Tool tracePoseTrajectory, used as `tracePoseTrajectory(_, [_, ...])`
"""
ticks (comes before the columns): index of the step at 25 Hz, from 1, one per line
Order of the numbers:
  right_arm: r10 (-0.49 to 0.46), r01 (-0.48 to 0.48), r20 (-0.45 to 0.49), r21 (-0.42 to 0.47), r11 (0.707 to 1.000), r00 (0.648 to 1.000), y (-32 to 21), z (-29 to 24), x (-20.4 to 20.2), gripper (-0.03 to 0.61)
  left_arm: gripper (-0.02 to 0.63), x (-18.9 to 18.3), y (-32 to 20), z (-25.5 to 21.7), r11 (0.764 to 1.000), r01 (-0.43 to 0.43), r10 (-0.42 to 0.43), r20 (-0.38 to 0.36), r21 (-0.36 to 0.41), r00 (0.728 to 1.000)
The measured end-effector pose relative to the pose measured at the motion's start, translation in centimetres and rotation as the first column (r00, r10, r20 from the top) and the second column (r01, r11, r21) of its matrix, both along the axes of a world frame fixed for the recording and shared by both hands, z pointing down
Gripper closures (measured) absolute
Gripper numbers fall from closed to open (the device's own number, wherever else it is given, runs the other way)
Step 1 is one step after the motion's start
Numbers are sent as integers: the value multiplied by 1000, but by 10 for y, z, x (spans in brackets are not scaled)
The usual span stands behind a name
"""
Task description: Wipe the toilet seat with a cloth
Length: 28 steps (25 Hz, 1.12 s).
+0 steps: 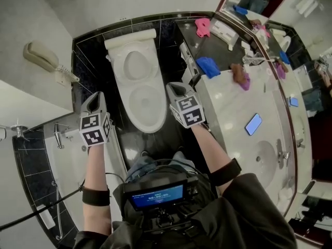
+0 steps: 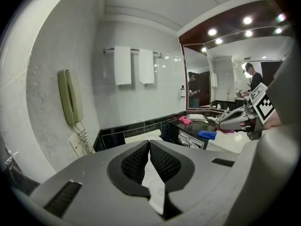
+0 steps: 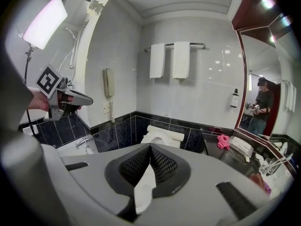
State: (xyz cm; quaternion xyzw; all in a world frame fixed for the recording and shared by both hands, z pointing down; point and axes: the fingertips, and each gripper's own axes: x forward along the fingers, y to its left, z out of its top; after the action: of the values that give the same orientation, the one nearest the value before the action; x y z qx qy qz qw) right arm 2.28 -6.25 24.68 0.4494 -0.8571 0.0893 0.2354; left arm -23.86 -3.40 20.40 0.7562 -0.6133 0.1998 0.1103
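Note:
The white toilet (image 1: 139,84) stands against the black-tiled wall, with its lid up and the seat (image 1: 147,119) down. Both grippers hover above it and hold nothing. My left gripper (image 1: 96,95) is shut, off the bowl's left side. My right gripper (image 1: 175,87) is also shut, at the bowl's right edge. A blue cloth (image 1: 208,66) lies on the dark counter just right of the right gripper. A pink cloth (image 1: 202,26) lies farther back. In the left gripper view the pads (image 2: 141,160) meet, and white porcelain shows below them. In the right gripper view the toilet (image 3: 157,136) is straight ahead.
The vanity counter (image 1: 233,113) on the right carries a brown and purple cloth (image 1: 240,75), a phone (image 1: 253,123) and a sink (image 1: 264,157). A wall telephone (image 1: 44,58) hangs at the left, above the bathtub (image 1: 67,154). Two white towels (image 3: 173,59) hang above the toilet.

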Motion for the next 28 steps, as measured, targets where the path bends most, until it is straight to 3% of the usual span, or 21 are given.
tracePoseTrajectory(6, [152,-152,-27,-7,988,988,-4,19,35,554,612,-5,-12,-1,997,-76,76,11,21,997])
tracePoseTrajectory(10, [213,-216,-57,-60,975,975,-8,29,64,502,612,3,-22,5,994,-112,112,14,8,994])
tracePoseTrajectory(18, [247,-265,-163,-99,959,955,-54,71,161,356,612,60,-52,17,989,-149,149,28,-3,988])
tracePoseTrajectory(23, [267,-297,-206,-133,946,941,-98,96,226,318,612,107,-74,26,989,-148,149,54,-10,987])
tracePoseTrajectory(28, [217,-274,-286,-178,945,933,-146,133,276,313,612,142,-95,42,991,-125,127,51,-44,991])
